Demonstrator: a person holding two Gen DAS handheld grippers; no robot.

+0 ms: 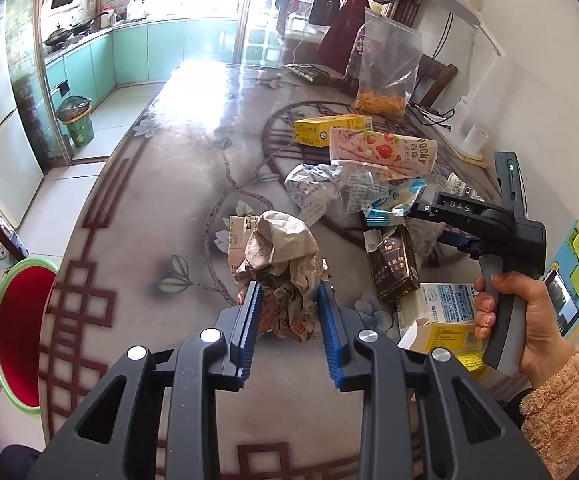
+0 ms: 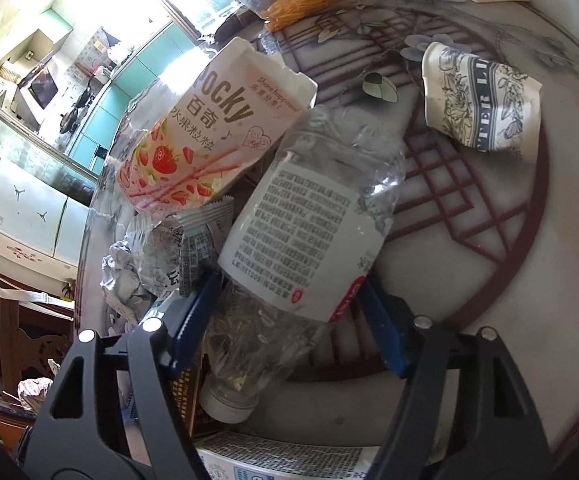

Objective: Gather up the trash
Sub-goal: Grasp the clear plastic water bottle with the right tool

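The left gripper (image 1: 289, 304) is closed on a crumpled brown paper wrapper (image 1: 281, 264), which is pinched between the blue ribbed pads (image 1: 249, 316) and raised above the patterned table (image 1: 161, 200).

In the left wrist view, the remaining trash is heaped at roughly 2 o'clock from the wrapper: a yellow carton (image 1: 329, 130), a strawberry Pocky box (image 1: 385, 152), crumpled foil wrappers (image 1: 313, 192) and a dark cigarette pack (image 1: 393, 264). A white carton (image 1: 441, 304) is seen at 3 o'clock, just beside the person's right hand (image 1: 529, 320), by which the handle of the right gripper (image 2: 293, 308) is held. A clear bag of orange snacks (image 1: 385, 76) stands at 1 o'clock. A lined bin (image 1: 75, 120) is visible on the floor at 10 o'clock.

In the right wrist view, a crushed clear plastic bottle (image 2: 305, 232) with a white label lies between the right gripper's jaws, cap end toward the camera. Both blue pads (image 2: 193, 312) are seen against the bottle's sides, so the bottle is gripped. The Pocky box (image 2: 201, 136) lies at 11 o'clock from the bottle, touching it. A flattened paper cup (image 2: 477, 100) rests apart at 2 o'clock.
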